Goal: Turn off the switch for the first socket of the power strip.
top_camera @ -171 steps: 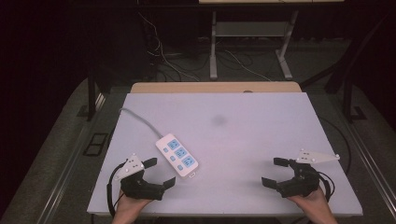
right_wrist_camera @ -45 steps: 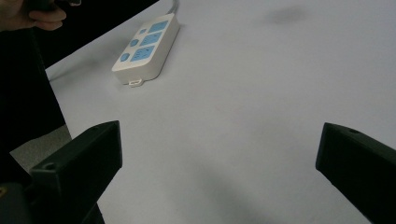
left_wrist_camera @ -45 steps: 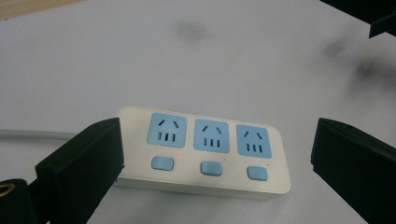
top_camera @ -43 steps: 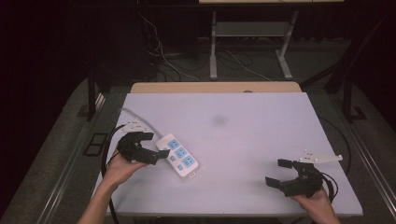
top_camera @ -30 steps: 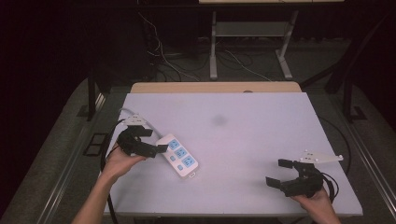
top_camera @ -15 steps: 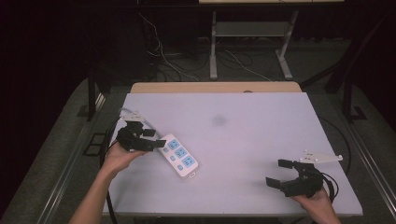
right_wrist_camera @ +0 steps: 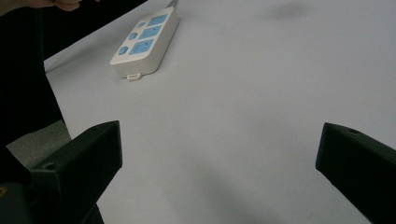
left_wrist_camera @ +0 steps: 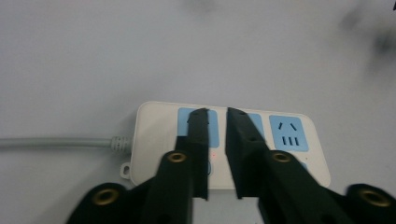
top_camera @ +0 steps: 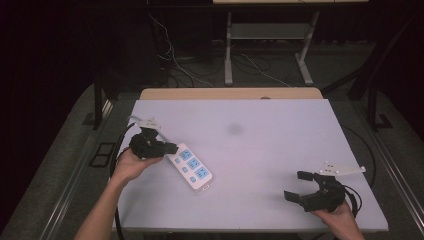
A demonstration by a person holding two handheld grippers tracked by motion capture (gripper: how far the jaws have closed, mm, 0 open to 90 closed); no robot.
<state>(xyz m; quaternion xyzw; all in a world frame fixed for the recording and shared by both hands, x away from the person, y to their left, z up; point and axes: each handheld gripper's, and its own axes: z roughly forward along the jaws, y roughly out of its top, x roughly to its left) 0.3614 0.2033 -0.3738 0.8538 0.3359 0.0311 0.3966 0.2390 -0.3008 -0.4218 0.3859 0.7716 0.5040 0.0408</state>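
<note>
A white power strip (top_camera: 192, 167) with blue sockets lies slantwise on the left part of the pale table (top_camera: 270, 150). My left gripper (top_camera: 172, 148) hovers over its cord end, jaws drawn almost together with nothing between them. In the left gripper view the narrow jaws (left_wrist_camera: 217, 112) point down at the strip (left_wrist_camera: 289, 135) over its first blue socket, and the grey cord (left_wrist_camera: 56, 142) runs off left. My right gripper (top_camera: 294, 185) rests at the front right, open and empty. Its view (right_wrist_camera: 219, 144) looks across bare table toward the strip (right_wrist_camera: 144, 44).
A faint dark smudge (top_camera: 234, 129) marks the table's middle. Beyond the far edge stand the metal legs of another table (top_camera: 229, 55), with loose cables on the dark floor (top_camera: 260, 65). A rail (top_camera: 75, 180) runs along the table's left side.
My left gripper has travelled from the front edge up and left to the strip's cord end, and its jaws have closed. The right gripper has stayed in place.
</note>
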